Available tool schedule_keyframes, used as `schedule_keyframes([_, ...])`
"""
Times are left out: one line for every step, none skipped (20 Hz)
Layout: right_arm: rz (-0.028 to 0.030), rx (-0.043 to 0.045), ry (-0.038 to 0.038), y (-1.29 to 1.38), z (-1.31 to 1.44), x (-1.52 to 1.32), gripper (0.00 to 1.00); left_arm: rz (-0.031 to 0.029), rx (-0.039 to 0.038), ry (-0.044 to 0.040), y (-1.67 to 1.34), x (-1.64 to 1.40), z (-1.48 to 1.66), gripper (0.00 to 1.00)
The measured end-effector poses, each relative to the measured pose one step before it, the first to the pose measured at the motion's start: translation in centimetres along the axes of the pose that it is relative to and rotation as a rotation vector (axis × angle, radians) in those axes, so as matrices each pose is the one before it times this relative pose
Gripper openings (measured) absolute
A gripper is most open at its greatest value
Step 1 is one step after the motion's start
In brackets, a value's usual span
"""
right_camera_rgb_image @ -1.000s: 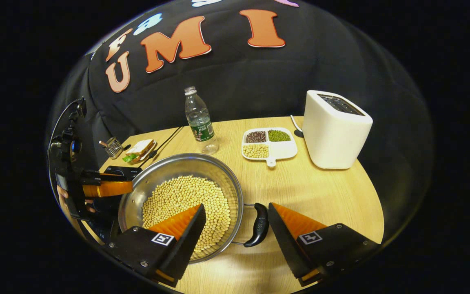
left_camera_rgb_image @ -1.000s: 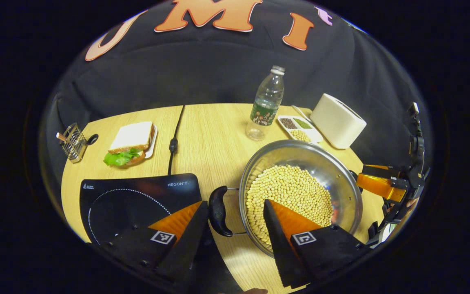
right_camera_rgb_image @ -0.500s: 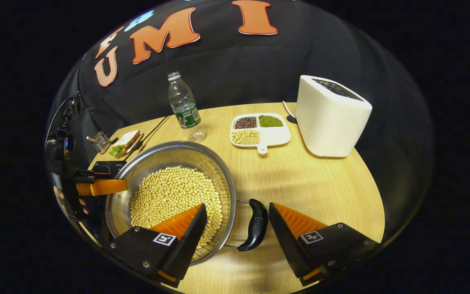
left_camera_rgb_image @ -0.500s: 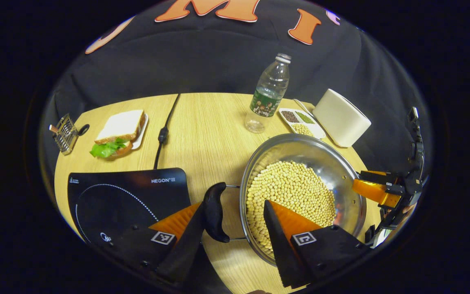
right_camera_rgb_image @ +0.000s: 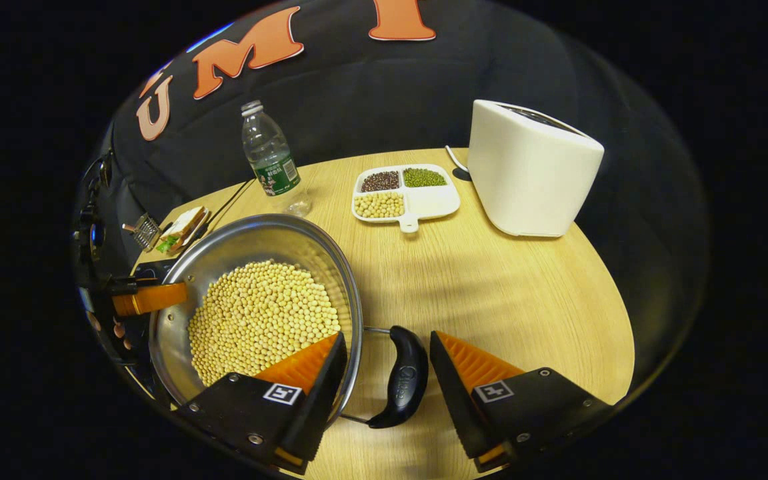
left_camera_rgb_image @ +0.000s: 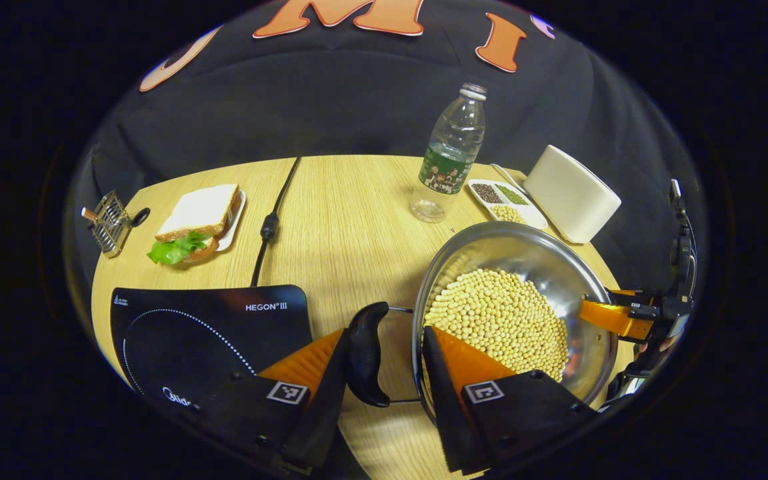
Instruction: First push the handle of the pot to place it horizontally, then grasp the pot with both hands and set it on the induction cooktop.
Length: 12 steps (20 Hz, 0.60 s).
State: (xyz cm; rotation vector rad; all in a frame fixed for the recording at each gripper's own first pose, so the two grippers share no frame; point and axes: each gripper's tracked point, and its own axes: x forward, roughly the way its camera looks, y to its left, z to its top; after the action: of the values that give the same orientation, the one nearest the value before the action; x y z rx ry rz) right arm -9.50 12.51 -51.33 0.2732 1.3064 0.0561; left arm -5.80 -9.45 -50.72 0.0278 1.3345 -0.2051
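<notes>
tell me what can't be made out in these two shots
- Left gripper view: whether the left gripper presses the pot handle; its fingers hide the contact.
- Right gripper view: induction cooktop, mostly hidden behind the pot.
- Right gripper view: sandwich filling, too small.

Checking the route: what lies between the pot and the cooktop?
In the left gripper view, the pot's black handle and bare table separate it from the cooktop.
</notes>
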Motion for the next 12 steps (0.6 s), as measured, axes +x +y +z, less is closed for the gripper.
schedule_keyframes([0.00615,0.00376,0.00841,0.252,-0.377,0.218,0.77,0.01759,0.00177,-0.00386,0.174,0.242,0.160,0.67])
schedule_keyframes([-0.00349,-0.00212,0.01230,0.126,-0.282,0.188,0.73,0.00883,0.00753,-0.00485,-0.007,0.173,-0.224,0.69])
schedule_keyframes([-0.00713,-0.00637,-0.00138,-0.115,-0.077,0.122,0.71,0.00711,0.01541,-0.01031,-0.065,0.060,0.178,0.67])
schedule_keyframes([-0.00111,-0.00759,0.00034,-0.004,0.094,0.026,0.69,0.01841,0.01715,-0.01023,-0.086,0.372,0.027,0.65])
schedule_keyframes([0.01107,-0.01215,0.00337,0.088,-0.170,0.023,0.66,0.01850,0.01998,-0.00481,-0.042,0.045,-0.015,0.71])
schedule_keyframes([0.01573,-0.00056,0.00926,0.109,-0.069,-0.046,0.69,0.01199,0.01697,-0.01291,0.026,0.057,-0.028,0.71])
schedule_keyframes([-0.00040,0.01117,0.01460,-0.203,-0.192,-0.057,0.68,0.00361,0.00626,-0.00673,-0.170,-0.026,0.076,0.70])
schedule_keyframes([-0.01220,0.00374,0.00826,-0.164,0.020,0.057,0.68,0.00139,0.00162,-0.00858,-0.292,0.125,0.041,0.71])
schedule_keyframes([-0.01121,-0.00952,0.01394,-0.103,-0.229,0.031,0.67,0.00378,0.00244,-0.00158,-0.119,0.035,0.064,0.71])
schedule_keyframes([-0.00483,-0.00880,0.01241,-0.052,-0.135,-0.115,0.65,0.00614,0.00578,0.00421,-0.101,-0.061,-0.131,0.70])
schedule_keyframes([-0.00285,0.00217,0.00870,-0.097,-0.112,-0.157,0.64,0.00431,0.01060,0.00003,-0.060,-0.056,0.053,0.69])
schedule_keyframes([-0.00177,-0.00030,0.01185,-0.076,-0.206,-0.299,0.63,0.00358,0.01479,-0.00002,-0.246,-0.231,-0.282,0.68])
